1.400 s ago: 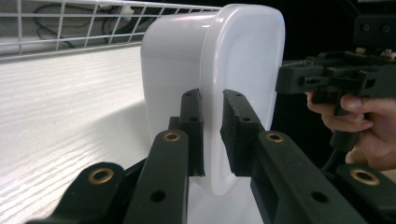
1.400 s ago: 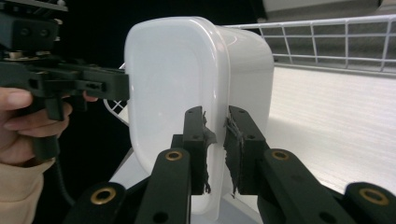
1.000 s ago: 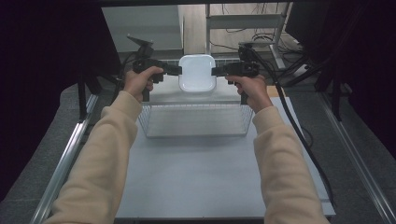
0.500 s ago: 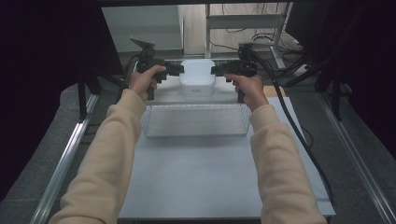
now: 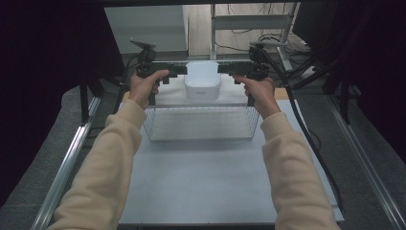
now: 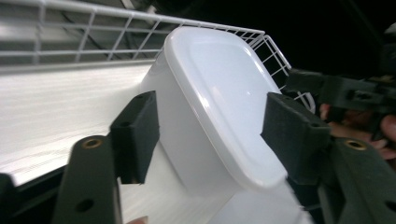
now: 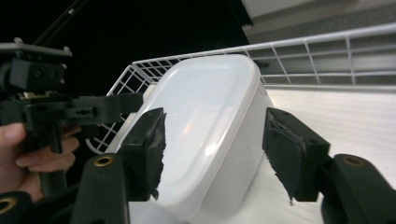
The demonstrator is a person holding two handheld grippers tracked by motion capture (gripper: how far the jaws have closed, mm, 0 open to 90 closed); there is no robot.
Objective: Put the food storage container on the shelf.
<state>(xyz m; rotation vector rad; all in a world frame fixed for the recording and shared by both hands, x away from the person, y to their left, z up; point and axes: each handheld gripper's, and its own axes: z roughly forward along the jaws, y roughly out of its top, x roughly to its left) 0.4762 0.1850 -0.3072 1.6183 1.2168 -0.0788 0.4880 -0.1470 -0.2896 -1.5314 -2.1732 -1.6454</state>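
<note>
Both grippers, left gripper (image 6: 205, 133) & right gripper (image 7: 217, 151), jaws apart round white lidded tub (image 5: 202, 80); no legible label.

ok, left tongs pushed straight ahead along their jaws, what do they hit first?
Most likely the white lidded container. In the left gripper view it sits right between the open jaws of the left tongs, tilted, with its lid edge nearest. Whether the pads already touch its sides is hard to tell.

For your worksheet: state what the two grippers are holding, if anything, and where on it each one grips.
The white lidded container is carried between both: the left gripper straddles one end and the right gripper the opposite end. Whether the fingers actually press its sides cannot be told.
</note>
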